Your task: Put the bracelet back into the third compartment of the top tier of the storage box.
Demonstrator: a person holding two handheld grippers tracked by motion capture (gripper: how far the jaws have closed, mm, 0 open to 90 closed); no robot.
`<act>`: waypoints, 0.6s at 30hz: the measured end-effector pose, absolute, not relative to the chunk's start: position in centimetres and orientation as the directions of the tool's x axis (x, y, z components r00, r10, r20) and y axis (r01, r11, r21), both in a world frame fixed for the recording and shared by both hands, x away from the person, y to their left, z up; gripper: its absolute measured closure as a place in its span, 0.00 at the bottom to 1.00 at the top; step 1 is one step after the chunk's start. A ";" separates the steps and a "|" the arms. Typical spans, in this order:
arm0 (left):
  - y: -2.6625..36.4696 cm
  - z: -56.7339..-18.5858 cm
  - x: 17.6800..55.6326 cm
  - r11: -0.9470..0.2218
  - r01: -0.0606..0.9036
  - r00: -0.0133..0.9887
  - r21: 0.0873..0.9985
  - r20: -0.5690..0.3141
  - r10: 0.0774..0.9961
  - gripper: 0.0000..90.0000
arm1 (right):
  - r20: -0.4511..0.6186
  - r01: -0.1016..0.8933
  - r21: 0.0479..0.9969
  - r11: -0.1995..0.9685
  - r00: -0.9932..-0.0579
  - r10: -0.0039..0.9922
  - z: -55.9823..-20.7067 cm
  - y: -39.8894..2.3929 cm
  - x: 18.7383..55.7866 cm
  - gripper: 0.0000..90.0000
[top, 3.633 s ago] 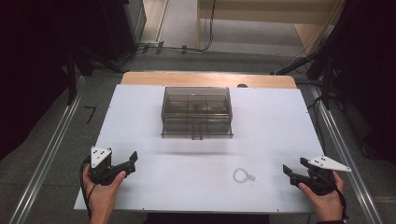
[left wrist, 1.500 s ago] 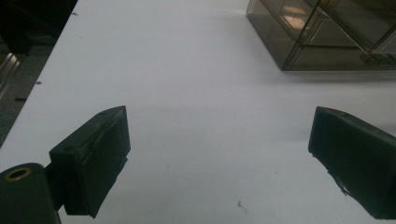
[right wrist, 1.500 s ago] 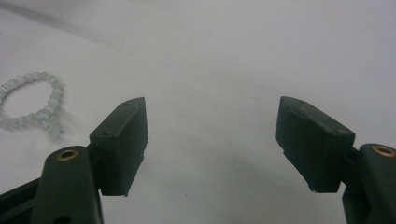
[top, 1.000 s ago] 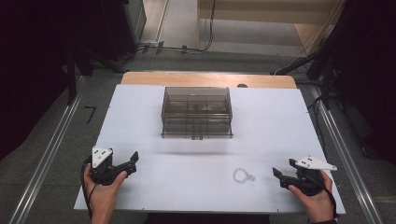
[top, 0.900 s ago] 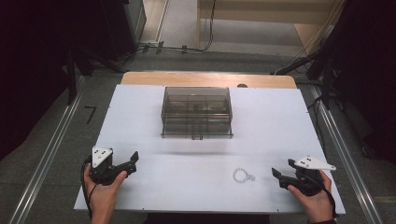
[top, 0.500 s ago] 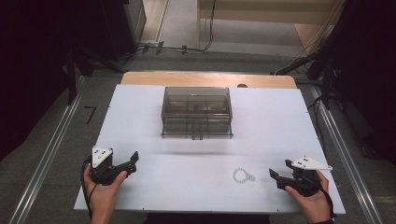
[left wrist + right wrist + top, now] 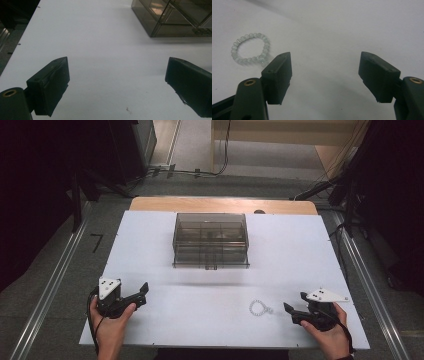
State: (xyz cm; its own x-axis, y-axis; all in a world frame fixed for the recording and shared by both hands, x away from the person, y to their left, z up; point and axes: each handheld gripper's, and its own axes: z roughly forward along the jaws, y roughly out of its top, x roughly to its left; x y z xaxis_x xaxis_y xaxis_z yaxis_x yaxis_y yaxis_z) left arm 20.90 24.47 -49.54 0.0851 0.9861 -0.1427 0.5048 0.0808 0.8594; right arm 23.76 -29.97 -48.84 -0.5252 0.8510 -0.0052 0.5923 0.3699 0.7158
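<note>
A small bracelet [image 7: 258,308] of pale beads lies flat on the white table [image 7: 150,245], right of the middle near the front. My right gripper [image 7: 295,303] rests low on the table just right of it, open and empty, jaws pointing left. In the right gripper view the bracelet [image 7: 249,48] sits beyond and left of the left jaw, apart from the right gripper [image 7: 325,56]. My left gripper [image 7: 142,295] sits at the front left, open, with bare table between the jaws of the left gripper [image 7: 117,63].
A smoky clear plastic drawer box [image 7: 210,240] with several compartments stands at the table's middle back; its corner [image 7: 172,20] shows ahead of the left gripper. Cables and dark equipment lie on the floor beyond the table.
My right gripper has slid left along the front of the table toward the bracelet. The left gripper, the bracelet and the box have stayed put.
</note>
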 end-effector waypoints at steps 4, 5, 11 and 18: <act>24.4 -49.5 20.9 0.080 0.505 0.086 0.859 -0.143 0.986 0.06 | -0.003 0.591 0.717 0.370 -0.528 0.849 -48.8 -29.9 23.8 0.28; 24.4 -49.6 20.9 0.080 0.506 0.086 0.859 -0.142 0.986 0.06 | -0.003 0.592 0.716 0.371 -0.529 0.849 -48.8 -29.9 23.7 0.28; 24.5 -49.5 20.9 0.081 0.505 0.086 0.859 -0.143 0.986 0.06 | -0.005 0.590 0.714 0.377 -0.534 0.846 -48.8 -29.6 23.7 0.29; 24.5 -49.5 20.9 0.080 0.505 0.085 0.859 -0.142 0.986 0.06 | -0.004 0.586 0.714 0.383 -0.544 0.839 -48.8 -29.0 23.5 0.30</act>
State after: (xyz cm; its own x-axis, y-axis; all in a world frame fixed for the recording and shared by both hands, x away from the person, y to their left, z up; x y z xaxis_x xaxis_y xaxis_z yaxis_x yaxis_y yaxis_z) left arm 20.90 24.47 -49.54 0.0854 0.9861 -0.1425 0.5054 0.0804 0.8591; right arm 23.49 -29.01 -48.81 -0.5439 0.8392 -0.0038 0.5860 0.3830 0.7140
